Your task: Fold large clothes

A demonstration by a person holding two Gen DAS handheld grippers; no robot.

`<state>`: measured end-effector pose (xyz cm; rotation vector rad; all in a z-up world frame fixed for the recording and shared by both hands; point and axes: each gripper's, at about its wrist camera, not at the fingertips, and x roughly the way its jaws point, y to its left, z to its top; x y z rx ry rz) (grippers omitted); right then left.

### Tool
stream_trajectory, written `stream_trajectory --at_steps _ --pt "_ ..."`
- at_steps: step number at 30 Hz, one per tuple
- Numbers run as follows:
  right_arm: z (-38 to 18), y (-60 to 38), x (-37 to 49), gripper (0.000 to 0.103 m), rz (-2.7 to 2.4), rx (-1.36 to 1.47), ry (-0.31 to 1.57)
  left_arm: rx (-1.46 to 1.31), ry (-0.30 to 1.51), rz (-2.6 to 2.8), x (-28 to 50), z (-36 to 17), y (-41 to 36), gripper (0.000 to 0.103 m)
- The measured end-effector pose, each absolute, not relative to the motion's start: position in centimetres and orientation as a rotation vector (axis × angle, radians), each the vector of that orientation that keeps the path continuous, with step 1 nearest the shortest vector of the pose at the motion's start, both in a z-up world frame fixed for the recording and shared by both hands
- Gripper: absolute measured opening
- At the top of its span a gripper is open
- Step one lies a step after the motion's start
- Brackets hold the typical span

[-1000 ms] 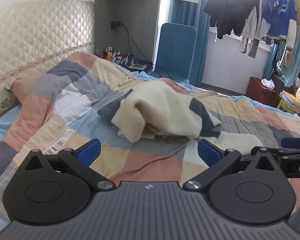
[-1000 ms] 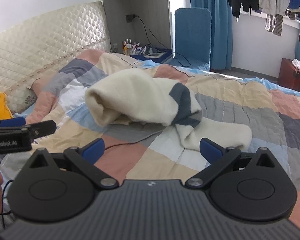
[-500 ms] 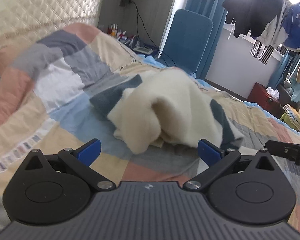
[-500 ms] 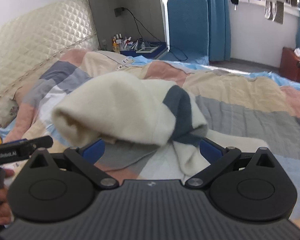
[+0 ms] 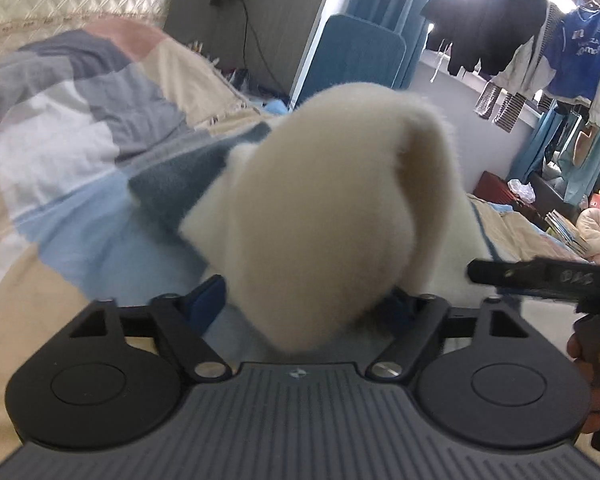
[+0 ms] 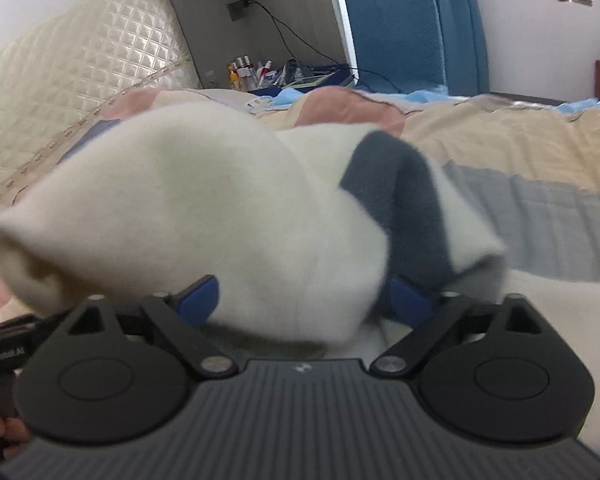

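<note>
On the bed, both grippers, left gripper and right gripper, have closed in around the crumpled cream sweater, fingers narrowing but not yet gripping, ready to grasp.

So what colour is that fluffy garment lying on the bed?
The fluffy garment is cream-white with dark slate-blue bands, clearest in the right wrist view.

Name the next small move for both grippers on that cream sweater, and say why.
Probably finish closing both. The left gripper and right gripper, jaws just closing, each straddle a fold of the crumpled cream sweater on the quilt; pinching seems unfinished.
</note>
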<state>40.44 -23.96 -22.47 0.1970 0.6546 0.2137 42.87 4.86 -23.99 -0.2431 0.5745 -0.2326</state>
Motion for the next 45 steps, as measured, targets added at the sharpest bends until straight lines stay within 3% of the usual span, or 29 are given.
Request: stream_trajectory --at_steps 5,11,13,15,18,27,38,41,45 --pt "-25.2 -24.6 42.1 0.063 0.240 0.306 0.662 -0.306 0.543 -0.263 44.4 -25.3 5.8 0.048" --pt "-26.0 -25.1 43.4 0.059 0.288 0.359 0.640 -0.345 0.538 -0.257 44.9 -25.7 6.1 0.037" --pt "-25.9 -25.8 43.6 0.050 0.300 0.401 0.638 -0.348 0.529 -0.242 44.7 -25.5 6.2 0.034" --pt "-25.4 -26.1 43.4 0.032 0.307 0.410 0.621 -0.356 0.502 -0.223 44.1 -24.8 6.4 0.031" --pt "-24.0 -26.1 42.6 0.020 0.301 0.342 0.562 -0.375 0.447 -0.191 42.7 -23.3 6.9 0.028" --pt "-16.7 -29.9 36.3 0.018 0.307 0.318 0.299 -0.343 0.224 -0.091 33.8 -15.3 8.3 0.020" --pt "-6.3 -32.0 20.9 0.018 0.419 0.234 -0.036 -0.293 -0.069 -0.140 18.1 -5.0 8.3 0.018" --pt "-5.0 -32.4 20.3 0.019 0.452 0.260 -0.033 -0.297 -0.077 -0.200 15.8 -3.7 9.1 0.019" --pt "-5.8 -33.0 24.4 0.022 0.479 0.368 0.156 -0.314 0.023 -0.233 16.9 -4.7 10.1 0.019"
